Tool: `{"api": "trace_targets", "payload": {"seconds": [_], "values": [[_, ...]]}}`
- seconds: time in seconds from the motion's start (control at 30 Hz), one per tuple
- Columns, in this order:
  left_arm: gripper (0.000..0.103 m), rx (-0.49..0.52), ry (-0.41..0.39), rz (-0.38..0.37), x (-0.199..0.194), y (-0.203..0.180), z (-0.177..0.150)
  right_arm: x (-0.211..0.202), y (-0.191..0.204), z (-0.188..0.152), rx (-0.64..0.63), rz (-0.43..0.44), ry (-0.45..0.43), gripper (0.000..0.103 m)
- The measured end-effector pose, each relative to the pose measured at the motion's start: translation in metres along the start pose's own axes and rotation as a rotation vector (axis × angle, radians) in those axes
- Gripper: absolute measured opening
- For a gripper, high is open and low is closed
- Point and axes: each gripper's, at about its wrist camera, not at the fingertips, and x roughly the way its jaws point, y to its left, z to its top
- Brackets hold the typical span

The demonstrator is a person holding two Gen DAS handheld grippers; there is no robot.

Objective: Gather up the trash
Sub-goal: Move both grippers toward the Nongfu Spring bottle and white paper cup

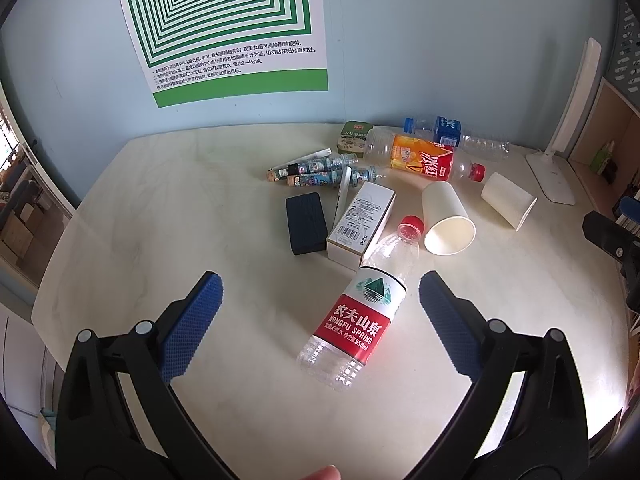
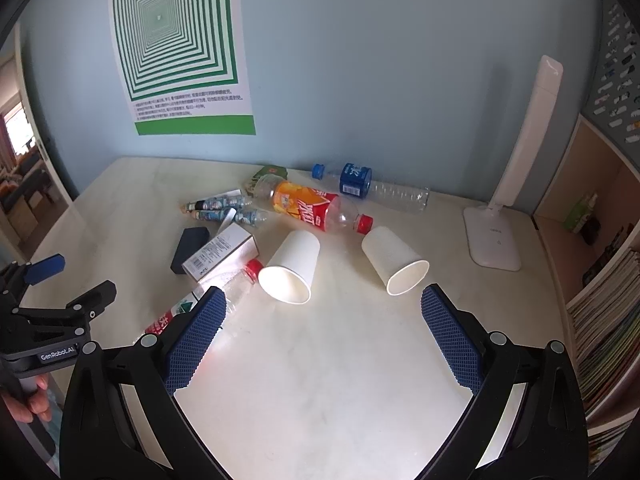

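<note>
Both the left gripper (image 1: pixel 320 312) and the right gripper (image 2: pixel 322 328) hover spread wide and holding nothing over the table (image 2: pixel 320 380), where a water bottle (image 1: pixel 356 312) lies near the front edge between the left fingers, with two tipped paper cups (image 2: pixel 290 268) beyond it toward the middle.

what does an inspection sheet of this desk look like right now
surface: pale table, bare near the front edge.
job's things: Nongfu Spring bottle, orange-label bottle and blue-label bottle lie on their sides; two paper cups tipped over.
clutter: white carton, black case, green tin, small printed tubes.
grippers: left gripper jaws open either side of the Nongfu Spring bottle, apart from it; right gripper jaws open, empty.
cables: nothing seen.
surroundings: desk lamp, green poster, bookshelf.
</note>
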Motion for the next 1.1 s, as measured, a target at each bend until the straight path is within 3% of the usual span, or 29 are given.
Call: {"api": "trace_targets", "payload": {"seconds": [0.5,1.1], "values": [[0.096,0.019,0.037,-0.033,0.012,-0.005,-0.008,0.011,-0.006,-0.005,0.000,0.002,0.012,0.097],[0.096,0.112,0.165,-0.044,0.069,-0.021,-0.013,0.063,-0.034,0.001,0.002,0.027,0.085,0.097]]}}
